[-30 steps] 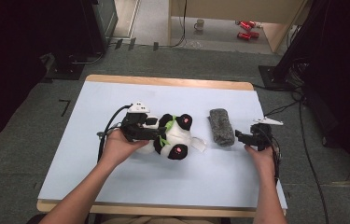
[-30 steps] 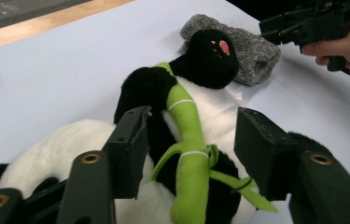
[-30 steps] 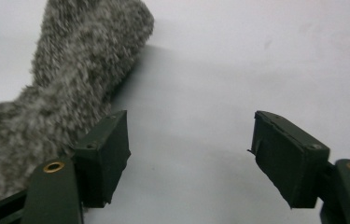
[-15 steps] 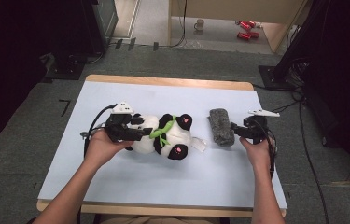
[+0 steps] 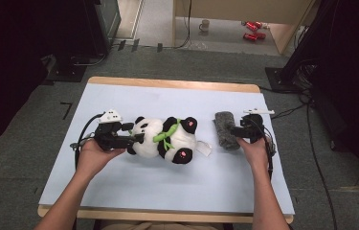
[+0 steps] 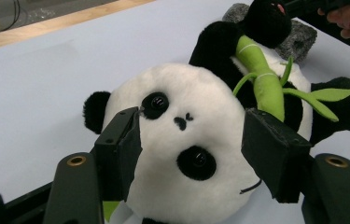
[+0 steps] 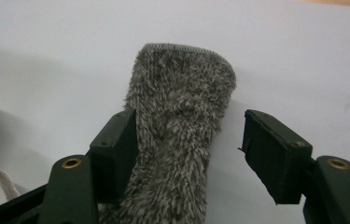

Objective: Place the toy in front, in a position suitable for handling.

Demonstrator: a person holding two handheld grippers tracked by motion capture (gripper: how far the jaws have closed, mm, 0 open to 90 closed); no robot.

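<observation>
A plush panda point(image 5: 165, 139) is laid on its back mid-tabletop point(image 5: 119, 187), its head set between the jaws of the left gripper point(image 5: 136, 139), which have just been opening. Just right of it, a grey fuzzy sock point(image 5: 225, 129) is straddled by the right gripper point(image 5: 232, 130), one pad touching, the other apart.

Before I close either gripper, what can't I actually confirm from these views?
- Plush black-and-white panda: left gripper view, chin and underside cut off by the bottom edge and the jaws.
- Fuzzy grey fabric sleeve: right gripper view, near end cut off by the bottom edge.
- High view: too small to show pad contact.
</observation>
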